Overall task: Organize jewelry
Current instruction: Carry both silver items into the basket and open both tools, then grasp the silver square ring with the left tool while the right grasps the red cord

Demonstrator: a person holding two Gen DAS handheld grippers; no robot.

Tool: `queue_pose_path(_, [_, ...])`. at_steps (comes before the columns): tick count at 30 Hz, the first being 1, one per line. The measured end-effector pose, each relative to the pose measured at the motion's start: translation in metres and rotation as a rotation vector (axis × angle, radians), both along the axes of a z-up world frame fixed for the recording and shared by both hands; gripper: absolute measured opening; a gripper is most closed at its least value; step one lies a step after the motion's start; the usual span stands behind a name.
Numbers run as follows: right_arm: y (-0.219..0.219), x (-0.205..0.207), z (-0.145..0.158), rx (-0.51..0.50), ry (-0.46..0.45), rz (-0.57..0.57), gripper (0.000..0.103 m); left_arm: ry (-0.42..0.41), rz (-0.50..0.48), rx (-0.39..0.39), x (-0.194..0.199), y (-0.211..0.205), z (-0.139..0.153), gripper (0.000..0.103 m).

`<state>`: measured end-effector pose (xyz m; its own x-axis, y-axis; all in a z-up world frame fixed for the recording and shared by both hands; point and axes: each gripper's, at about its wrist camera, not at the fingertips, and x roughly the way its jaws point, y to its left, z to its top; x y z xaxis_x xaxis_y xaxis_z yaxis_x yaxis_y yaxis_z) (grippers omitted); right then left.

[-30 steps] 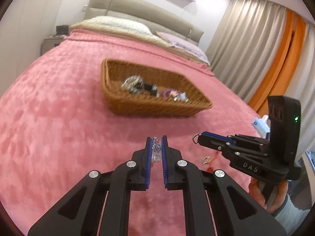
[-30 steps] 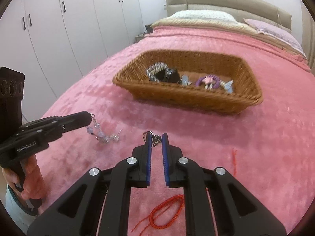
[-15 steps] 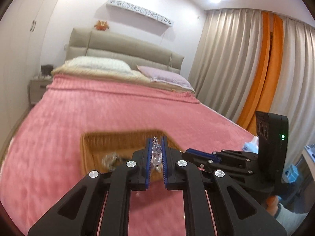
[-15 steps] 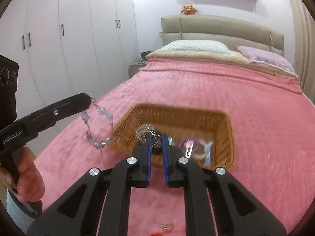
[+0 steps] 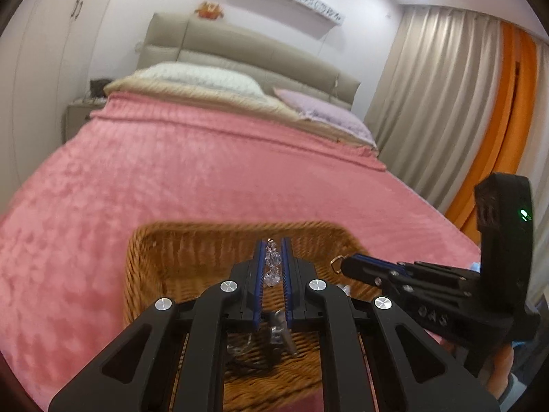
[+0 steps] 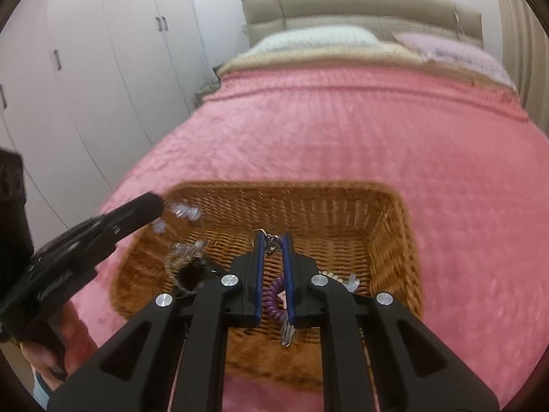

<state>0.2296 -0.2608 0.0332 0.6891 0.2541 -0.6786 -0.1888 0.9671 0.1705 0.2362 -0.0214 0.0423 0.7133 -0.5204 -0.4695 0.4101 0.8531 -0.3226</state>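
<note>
Both grippers have come over the wicker basket [image 6: 394,226]: left gripper [image 5: 273,257] pinches a crystal bead strand [image 5: 272,267], right gripper [image 6: 273,250] a metal clasp [image 6: 269,242] at twelve o'clock; release seems next.

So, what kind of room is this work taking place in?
Most likely a home bedroom: a bed with a pink plush blanket and a beige padded headboard, white wardrobe doors, and grey and orange curtains. A woven wicker basket sits on the bed.

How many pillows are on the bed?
2. The white pillow lies at the head of the bed on the left, and the purple pillow lies beside it on the right. More may be hidden underneath.
</note>
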Motion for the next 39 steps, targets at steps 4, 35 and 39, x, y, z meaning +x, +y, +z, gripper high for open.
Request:
queue_pose_path(4, [-0.01,0.021,-0.028,0.06,0.115,-0.007,0.009,0.046,0.015,0.011,0.009,0.003,-0.016,0.008])
queue_pose_path(35, [-0.022,-0.157,0.012,0.063,0.022,0.004,0.029,-0.06,-0.076,-0.018,-0.178,0.012,0.019,0.043])
queue_pose_path(39, [-0.013,-0.19,-0.006,0.042,0.039,-0.003,0.029,-0.002,-0.066,-0.006,-0.199,0.02,-0.006,0.043])
